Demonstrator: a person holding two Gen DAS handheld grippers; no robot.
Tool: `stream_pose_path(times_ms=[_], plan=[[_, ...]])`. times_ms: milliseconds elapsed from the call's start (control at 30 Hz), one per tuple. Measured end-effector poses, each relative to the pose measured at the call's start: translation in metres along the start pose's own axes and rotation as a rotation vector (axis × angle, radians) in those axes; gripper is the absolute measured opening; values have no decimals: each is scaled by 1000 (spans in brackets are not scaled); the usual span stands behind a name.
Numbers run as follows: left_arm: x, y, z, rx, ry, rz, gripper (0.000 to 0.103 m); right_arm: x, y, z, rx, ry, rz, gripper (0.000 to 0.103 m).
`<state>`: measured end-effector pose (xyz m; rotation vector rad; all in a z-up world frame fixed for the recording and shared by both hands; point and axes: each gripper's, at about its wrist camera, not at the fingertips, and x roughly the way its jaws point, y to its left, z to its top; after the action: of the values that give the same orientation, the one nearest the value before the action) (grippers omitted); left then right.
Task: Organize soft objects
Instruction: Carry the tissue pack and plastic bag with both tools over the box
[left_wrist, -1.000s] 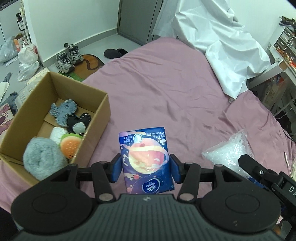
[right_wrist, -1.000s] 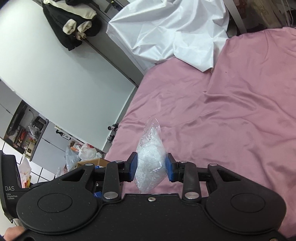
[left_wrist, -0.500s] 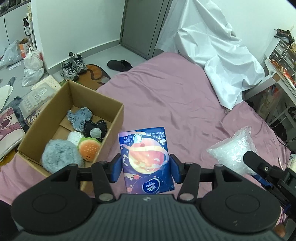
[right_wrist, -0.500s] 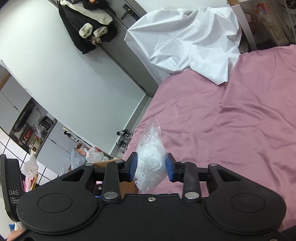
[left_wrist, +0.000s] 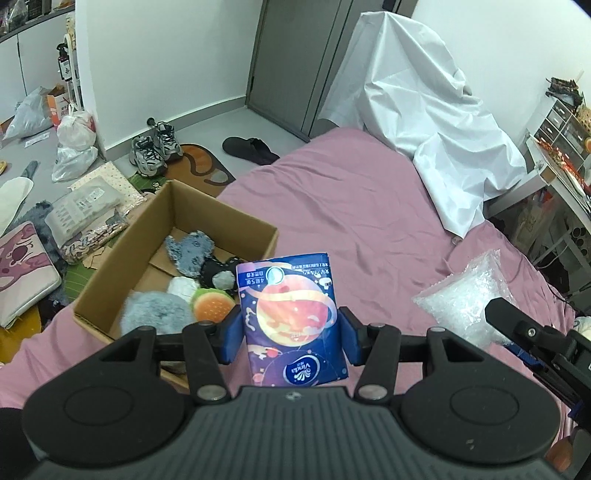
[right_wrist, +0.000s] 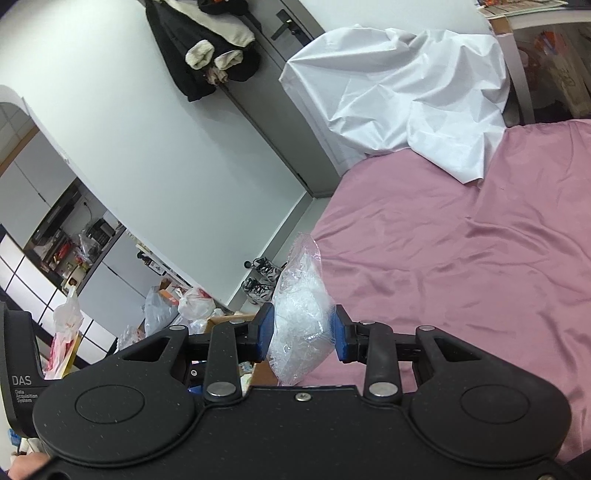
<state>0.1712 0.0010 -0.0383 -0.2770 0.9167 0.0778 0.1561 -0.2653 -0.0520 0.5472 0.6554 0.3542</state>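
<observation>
My left gripper is shut on a blue tissue pack printed with a planet, held upright above the pink bed. To its left an open cardboard box holds a grey fluffy ball, a burger-shaped toy and other plush pieces. My right gripper is shut on a clear plastic bag of white filling; in the left wrist view that bag hangs at the right, beside the right gripper's black body.
A pink sheet covers the bed, with a crumpled white cover at its far end. On the floor left of the bed lie sneakers, slippers, plastic bags and packages. A desk stands at the right.
Both grippers have risen and drawn back with their loads still held. The box and the floor now appear farther away, and more of the room shows in both views.
</observation>
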Motion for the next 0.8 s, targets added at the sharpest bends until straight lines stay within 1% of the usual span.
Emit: stream_pose_path(times_ms=[333, 467, 800], plan=[[-7, 36, 7, -39, -18, 4, 52, 13, 30, -9, -38, 18, 33, 33], [-6, 51, 14, -63, -13, 2, 52, 19, 37, -11, -47, 24, 24, 33], [2, 80, 25, -78, -2, -4, 52, 39, 52, -16, -68, 52, -1, 33]])
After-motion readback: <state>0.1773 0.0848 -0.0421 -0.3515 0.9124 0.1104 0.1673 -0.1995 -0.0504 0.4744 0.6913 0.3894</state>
